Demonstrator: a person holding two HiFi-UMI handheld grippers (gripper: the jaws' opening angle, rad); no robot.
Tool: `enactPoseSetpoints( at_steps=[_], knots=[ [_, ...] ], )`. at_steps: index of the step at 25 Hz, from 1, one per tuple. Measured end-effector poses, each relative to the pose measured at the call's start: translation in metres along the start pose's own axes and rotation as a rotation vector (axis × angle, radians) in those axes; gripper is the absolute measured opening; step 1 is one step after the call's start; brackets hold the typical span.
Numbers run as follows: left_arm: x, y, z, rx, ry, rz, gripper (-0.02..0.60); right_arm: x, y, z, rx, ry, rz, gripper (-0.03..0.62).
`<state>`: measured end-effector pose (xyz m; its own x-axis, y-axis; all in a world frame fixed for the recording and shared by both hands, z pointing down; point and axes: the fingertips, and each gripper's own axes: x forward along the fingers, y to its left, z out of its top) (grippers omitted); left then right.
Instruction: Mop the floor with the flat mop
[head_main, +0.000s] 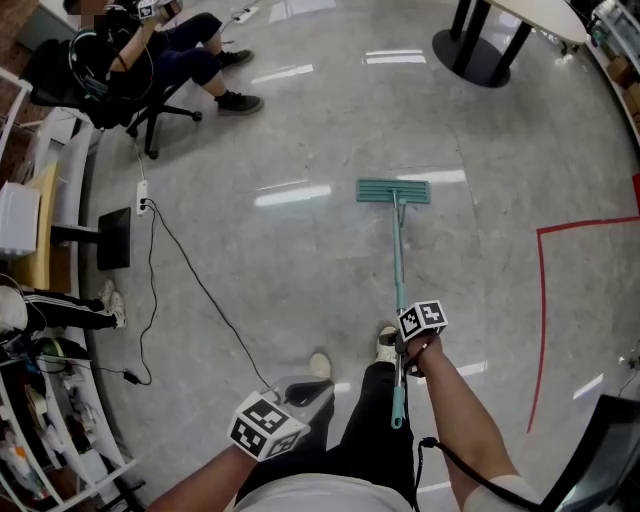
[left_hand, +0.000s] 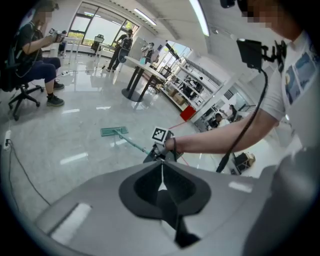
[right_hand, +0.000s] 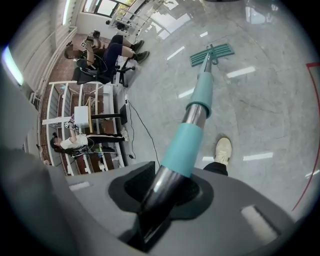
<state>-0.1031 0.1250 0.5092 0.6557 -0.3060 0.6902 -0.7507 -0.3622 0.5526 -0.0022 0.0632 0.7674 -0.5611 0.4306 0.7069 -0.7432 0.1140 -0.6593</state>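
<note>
Near the body, the left gripper (left_hand: 161, 175) has its jaws pressed together on nothing, while the right gripper (right_hand: 159, 192) is clamped on the metal upper end of the flat mop's handle (right_hand: 192, 120). Farther out, the teal mop head (head_main: 393, 191) lies flat on the glossy floor (head_main: 300, 260), with a seated person (head_main: 150, 55) beyond.

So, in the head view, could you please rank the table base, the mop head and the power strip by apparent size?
1. Table base, largest.
2. Mop head, next.
3. Power strip, smallest.
The base lies farthest, so nearness doesn't flatter it.
</note>
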Motion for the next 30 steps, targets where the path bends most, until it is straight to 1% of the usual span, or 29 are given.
enactPoseSetpoints(
  at_steps=[7,13,16,19,23,28,30],
  knots=[
    [0.005,-0.004,0.012,-0.012,-0.011,0.004,0.011,-0.016,0.003,0.036,-0.002,-0.004,0.001,0.098],
    [0.013,-0.009,0.017,-0.023,-0.016,0.004,0.012,-0.031,0.006,0.068,0.013,-0.018,0.027,0.097],
    [0.014,-0.013,0.015,-0.024,-0.017,0.000,0.012,-0.034,0.013,0.073,0.029,-0.032,0.049,0.097],
    [0.017,-0.024,0.013,-0.017,-0.010,-0.017,0.012,-0.039,0.010,0.059,0.034,-0.040,0.051,0.095],
    [0.022,-0.033,0.013,0.021,-0.007,-0.045,0.012,-0.052,-0.002,0.032,0.046,-0.076,0.058,0.095],
    [0.021,-0.032,0.010,0.079,0.013,-0.071,0.012,-0.057,-0.021,-0.027,0.075,-0.113,0.030,0.095],
    [0.018,-0.033,0.009,0.105,0.023,-0.086,0.012,-0.056,-0.023,-0.053,0.095,-0.127,0.034,0.095]
  ],
)
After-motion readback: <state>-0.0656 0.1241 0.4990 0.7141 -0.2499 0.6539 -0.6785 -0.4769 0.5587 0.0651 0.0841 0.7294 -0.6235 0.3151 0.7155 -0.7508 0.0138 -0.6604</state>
